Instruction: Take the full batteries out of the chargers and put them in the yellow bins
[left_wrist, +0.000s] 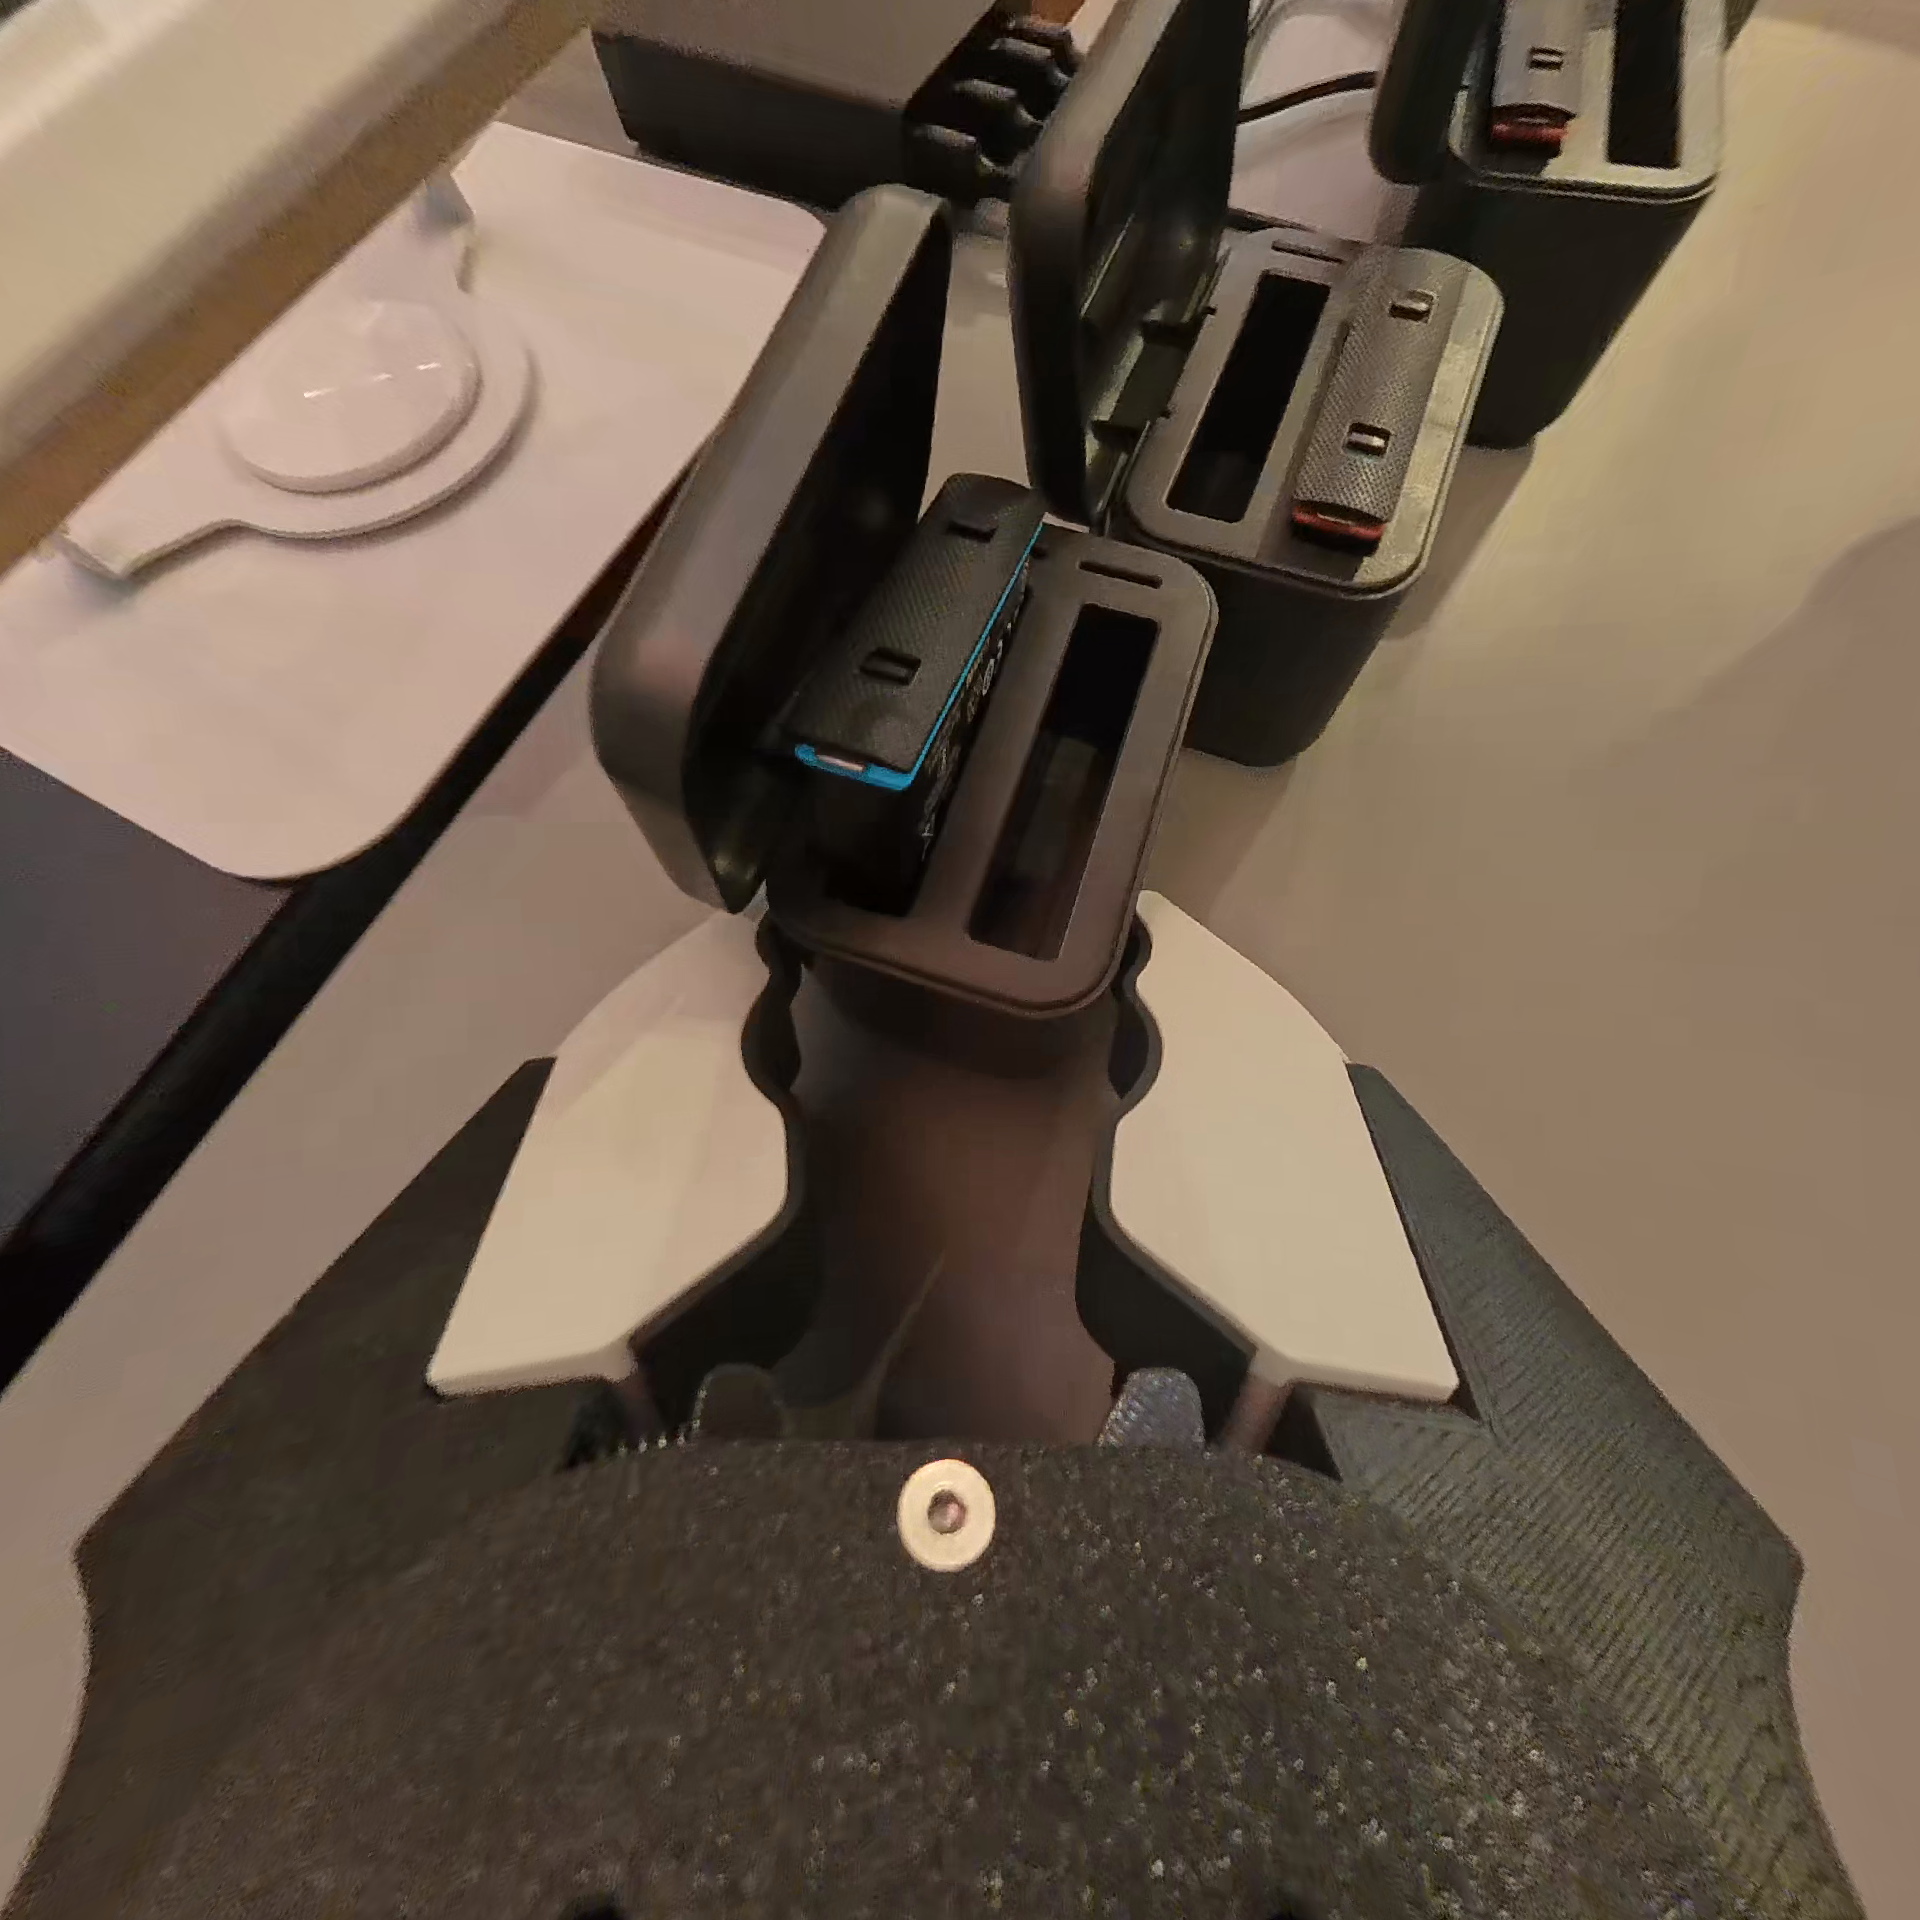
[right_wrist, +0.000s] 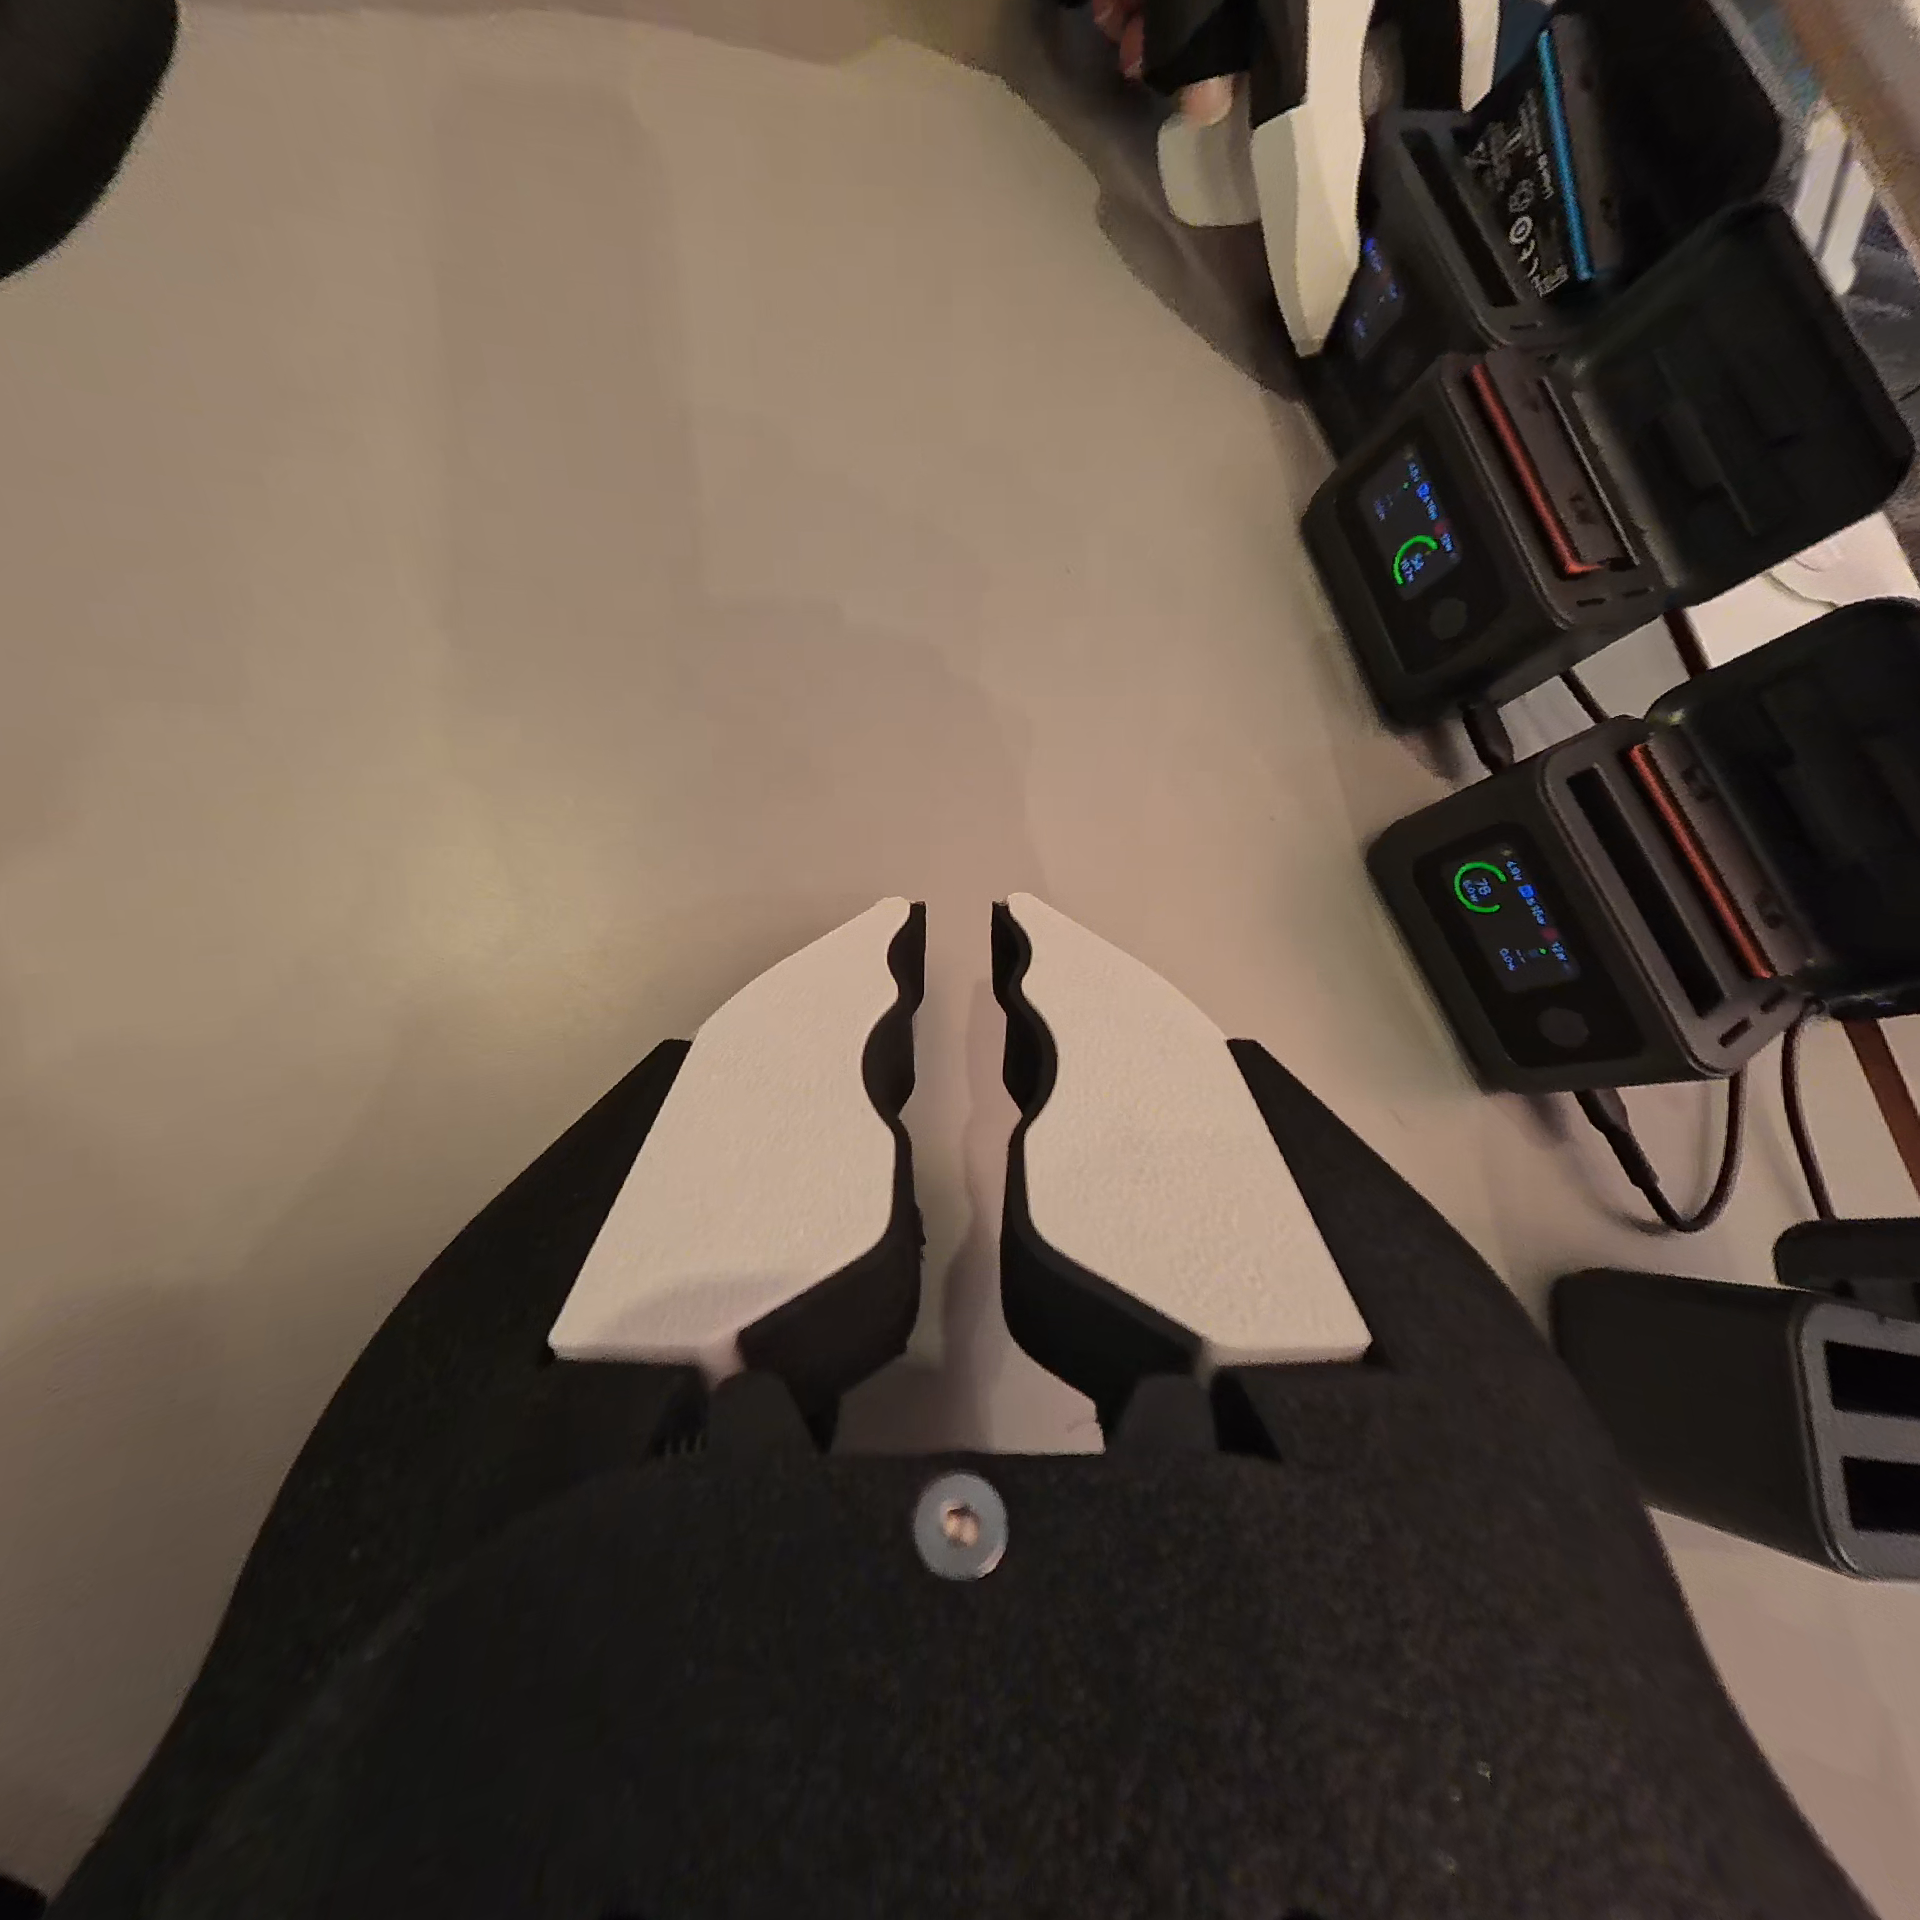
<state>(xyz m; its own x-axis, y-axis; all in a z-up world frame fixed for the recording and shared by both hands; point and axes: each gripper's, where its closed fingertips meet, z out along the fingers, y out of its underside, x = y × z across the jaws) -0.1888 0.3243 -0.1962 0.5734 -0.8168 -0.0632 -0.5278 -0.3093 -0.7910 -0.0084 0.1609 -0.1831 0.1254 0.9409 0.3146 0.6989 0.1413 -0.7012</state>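
Left gripper (left_wrist: 951, 961) clamps the nearest charger (left_wrist: 1039, 831) to steady it, its blue-edged battery (left_wrist: 914, 665) half-raised from the slot for extraction; right gripper (right_wrist: 957, 906) hovers empty, jaws narrow.

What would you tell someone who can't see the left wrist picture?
The left gripper is closed around the base of an open black charger, where a blue-edged battery sticks up, tilted, from the left slot. Behind it, a second open charger holds a red-edged battery in its right slot.
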